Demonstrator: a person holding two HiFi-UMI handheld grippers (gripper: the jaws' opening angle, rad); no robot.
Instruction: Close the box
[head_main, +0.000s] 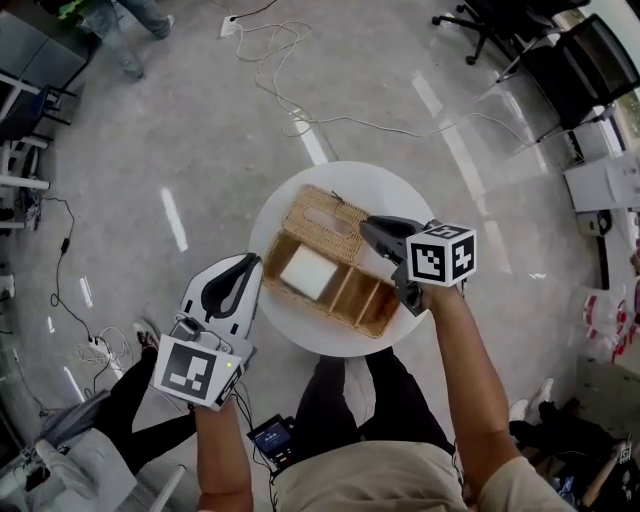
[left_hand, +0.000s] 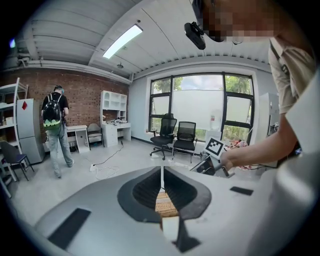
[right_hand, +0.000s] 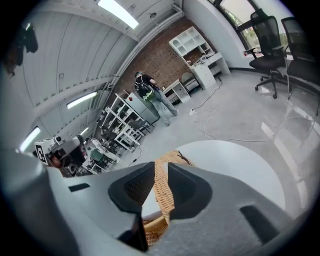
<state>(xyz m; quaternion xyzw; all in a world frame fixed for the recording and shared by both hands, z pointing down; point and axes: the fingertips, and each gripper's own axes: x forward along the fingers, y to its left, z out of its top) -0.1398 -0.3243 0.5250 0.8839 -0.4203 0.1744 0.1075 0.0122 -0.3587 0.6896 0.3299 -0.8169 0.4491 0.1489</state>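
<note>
White table (head_main: 400, 190) holds the wicker box (head_main: 352, 297); your left gripper (head_main: 254, 262) is closed, your right gripper (head_main: 366, 228) parted around the lid (head_main: 318, 222).

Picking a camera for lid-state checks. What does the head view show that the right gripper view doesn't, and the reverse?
Head view only: the wicker box's whole layout, with the lid open, divided compartments and a white block in one. It also shows the left gripper, jaws together, beside the box's left end.
Right gripper view only: the brick wall, shelving and ceiling lights.
Both: the round white table, the box, and the right gripper, its jaws slightly apart over the box's wicker.
</note>
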